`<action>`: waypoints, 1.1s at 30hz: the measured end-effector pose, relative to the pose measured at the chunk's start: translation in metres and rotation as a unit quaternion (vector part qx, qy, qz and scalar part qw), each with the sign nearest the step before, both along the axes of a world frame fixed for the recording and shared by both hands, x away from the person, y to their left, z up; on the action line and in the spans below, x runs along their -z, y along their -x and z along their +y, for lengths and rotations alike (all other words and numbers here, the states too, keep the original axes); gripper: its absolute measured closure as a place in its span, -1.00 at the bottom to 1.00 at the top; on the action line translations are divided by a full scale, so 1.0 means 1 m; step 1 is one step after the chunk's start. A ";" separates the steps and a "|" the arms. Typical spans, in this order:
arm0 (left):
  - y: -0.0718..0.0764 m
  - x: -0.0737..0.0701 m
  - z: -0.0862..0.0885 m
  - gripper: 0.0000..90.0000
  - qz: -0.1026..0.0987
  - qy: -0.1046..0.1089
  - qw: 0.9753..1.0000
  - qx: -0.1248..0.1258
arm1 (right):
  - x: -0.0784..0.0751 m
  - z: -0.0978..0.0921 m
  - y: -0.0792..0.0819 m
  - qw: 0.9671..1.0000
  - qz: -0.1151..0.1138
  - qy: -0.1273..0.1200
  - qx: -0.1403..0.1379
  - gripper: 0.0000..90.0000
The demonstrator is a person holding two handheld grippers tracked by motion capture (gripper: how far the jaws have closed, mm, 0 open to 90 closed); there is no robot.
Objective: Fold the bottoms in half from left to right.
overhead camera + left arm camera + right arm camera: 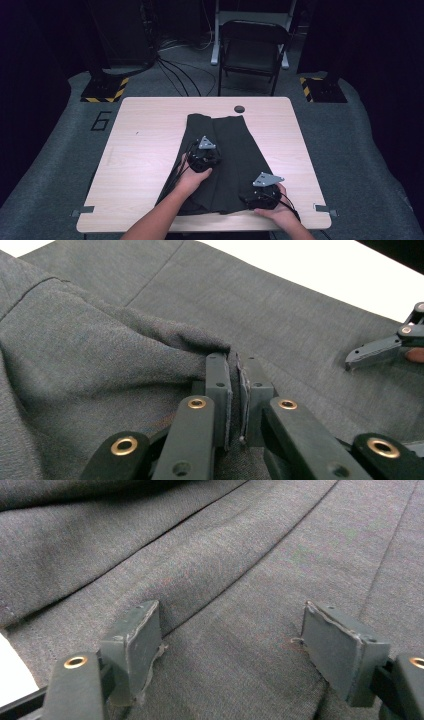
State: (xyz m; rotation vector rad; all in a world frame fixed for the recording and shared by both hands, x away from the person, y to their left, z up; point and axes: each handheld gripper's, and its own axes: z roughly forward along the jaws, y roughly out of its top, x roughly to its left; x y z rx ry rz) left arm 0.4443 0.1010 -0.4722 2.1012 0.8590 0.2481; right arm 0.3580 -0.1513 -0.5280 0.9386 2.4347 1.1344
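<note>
A dark grey pleated skirt [225, 150] lies flat in the middle of the wooden table [145, 145], waist toward the far side. My left gripper [202, 156] sits over the skirt's left-centre and is shut on a raised fold of the cloth [150, 335], pinched between its jaws [238, 390]. My right gripper [261, 194] rests at the skirt's near right hem, open, its jaws spread wide [230, 645] over the fabric [240, 565] with nothing between them. The right gripper's tip [380, 347] shows at the right edge of the left gripper view.
A small dark round hole [239, 108] sits near the table's far edge. A black folding chair [252, 50] stands beyond the table. Bare tabletop extends to the left of the skirt and along the right side.
</note>
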 end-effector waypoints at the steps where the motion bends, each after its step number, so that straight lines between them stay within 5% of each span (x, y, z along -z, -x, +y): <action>1: 0.000 0.002 -0.001 0.88 0.004 -0.001 1.000 0.000 | 0.000 0.000 0.000 1.000 -0.001 0.000 0.000 -0.48; 6: 0.001 0.006 -0.002 0.78 0.004 -0.013 1.000 0.008 | 0.000 0.000 0.000 1.000 0.000 -0.001 -0.001 -0.48; 15: 0.007 -0.009 0.005 0.39 -0.007 0.010 1.000 0.001 | 0.000 0.000 0.000 1.000 0.000 -0.001 -0.001 -0.48; 22: 0.017 -0.028 0.040 0.17 -0.015 0.035 0.999 -0.012 | 0.000 0.000 0.000 1.000 0.000 0.000 0.000 -0.48; 25: 0.024 -0.026 0.054 0.13 -0.005 0.047 0.999 -0.024 | 0.000 0.000 0.000 1.000 0.000 0.000 0.001 -0.48; 33: 0.045 -0.006 0.077 0.10 0.015 0.039 0.999 -0.023 | 0.000 0.000 0.000 1.000 0.000 -0.001 0.001 -0.48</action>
